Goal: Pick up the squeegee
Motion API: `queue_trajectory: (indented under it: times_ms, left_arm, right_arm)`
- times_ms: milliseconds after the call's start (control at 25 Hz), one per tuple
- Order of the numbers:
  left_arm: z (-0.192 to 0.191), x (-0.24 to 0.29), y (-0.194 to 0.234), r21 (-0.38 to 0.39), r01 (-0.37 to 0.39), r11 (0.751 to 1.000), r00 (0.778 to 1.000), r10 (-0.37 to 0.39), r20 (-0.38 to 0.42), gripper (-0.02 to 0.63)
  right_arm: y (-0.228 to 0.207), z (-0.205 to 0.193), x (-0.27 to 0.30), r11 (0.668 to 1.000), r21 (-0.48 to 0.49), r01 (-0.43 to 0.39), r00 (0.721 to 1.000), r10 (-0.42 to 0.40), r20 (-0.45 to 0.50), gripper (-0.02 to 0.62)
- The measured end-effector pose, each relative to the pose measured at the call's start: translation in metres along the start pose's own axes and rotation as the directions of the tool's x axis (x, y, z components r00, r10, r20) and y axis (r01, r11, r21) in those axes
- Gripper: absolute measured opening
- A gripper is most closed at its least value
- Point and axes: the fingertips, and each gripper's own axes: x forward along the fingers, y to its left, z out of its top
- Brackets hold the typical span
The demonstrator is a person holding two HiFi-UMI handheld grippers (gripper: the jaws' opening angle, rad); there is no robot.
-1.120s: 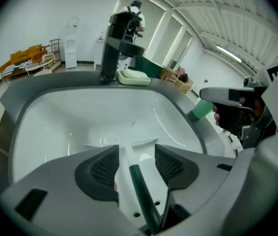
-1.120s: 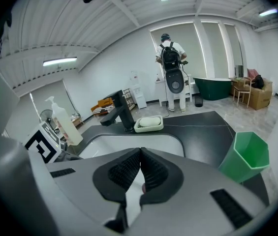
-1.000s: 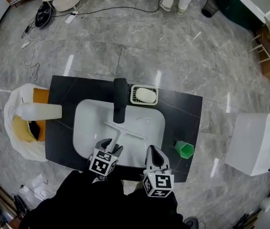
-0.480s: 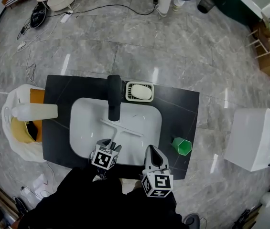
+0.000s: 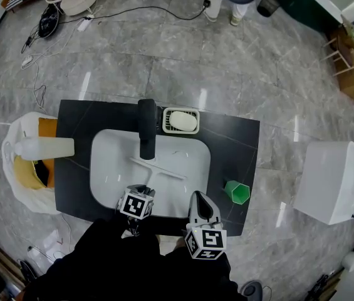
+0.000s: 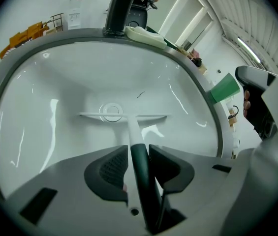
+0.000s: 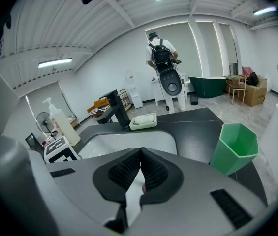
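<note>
The squeegee [image 6: 129, 124] lies flat in the white sink basin [image 6: 45, 82], with its blade across the drain and its handle toward me. I judge it light, rigid plastic with a flexible blade edge, liable to skid on the glossy basin. Hold point: the dark handle sleeve, not the thin white neck.

The left gripper [image 6: 138, 152] points steeply down into the basin, its jaws closing about that sleeve. One pad meets it and a sliver of gap shows at the other.

The right gripper [image 7: 140, 154] hangs over the near edge of the dark counter [image 7: 193, 127], angled gently down, jaws together and holding nothing.
</note>
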Motion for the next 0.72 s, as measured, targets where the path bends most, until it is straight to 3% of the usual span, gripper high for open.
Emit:
queue_trajectory:
  times_ms: [720]
  left_arm:
    - [0.0033, 0.0006, 0.0037, -0.035, -0.054, 0.998, 0.996, 0.056, 0.065, 0.106]
  right_arm:
    - [-0.0068, 0.0007, -0.0076, 1.000, -0.001, -0.010, 1.000, 0.010, 0.006, 0.015]
